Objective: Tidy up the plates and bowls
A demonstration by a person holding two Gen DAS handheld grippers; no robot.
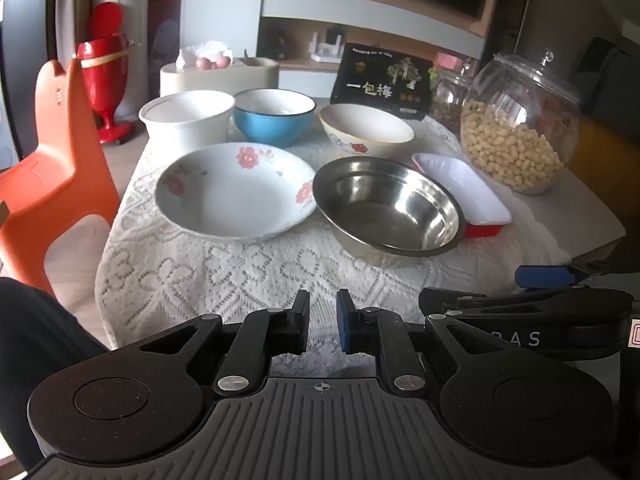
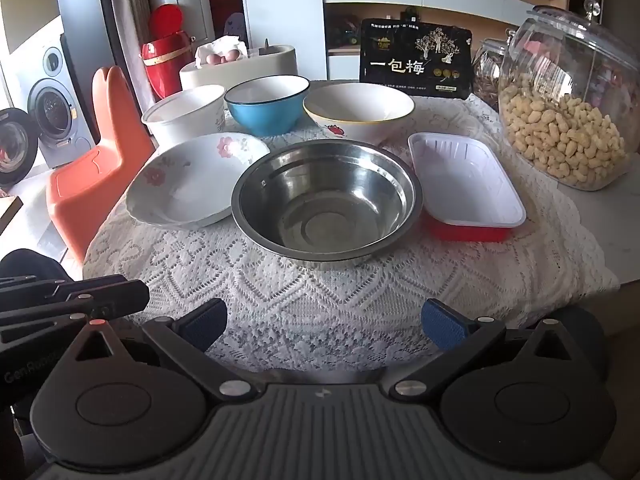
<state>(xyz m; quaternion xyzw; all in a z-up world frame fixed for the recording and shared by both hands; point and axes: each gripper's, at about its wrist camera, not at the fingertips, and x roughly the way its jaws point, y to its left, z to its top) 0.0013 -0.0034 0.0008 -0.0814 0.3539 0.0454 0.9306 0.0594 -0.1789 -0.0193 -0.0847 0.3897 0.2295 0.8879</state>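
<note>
Two grippers hang over the near edge of the bench, neither holding anything: the left gripper [image 1: 323,326] has its fingers drawn narrow, nearly together, while the right gripper [image 2: 324,322] has its fingers spread wide. Both point downward at the lace tablecloth [image 2: 320,300]. Nearest lies the steel bowl [image 2: 326,200], shiny, deep and thin-rimmed; its smooth wall is likely to slip between the pads if pinched off-centre. Its rim looks close to, perhaps touching, the floral plate [image 2: 192,184] on the left and the red-and-white tray [image 2: 468,184] on the right, so a careless lift could drag or tip either neighbour. The plate is shallow, white, with pink flowers and a scalloped edge. Behind stand the white bowl [image 2: 184,116], the blue bowl [image 2: 266,104] and the strawberry bowl [image 2: 358,110], packed closely; reaching over the front row risks striking them. The loose lace may snag a finger. The glass jar [image 2: 568,96] of peanuts at far right stands near the tray.
</note>
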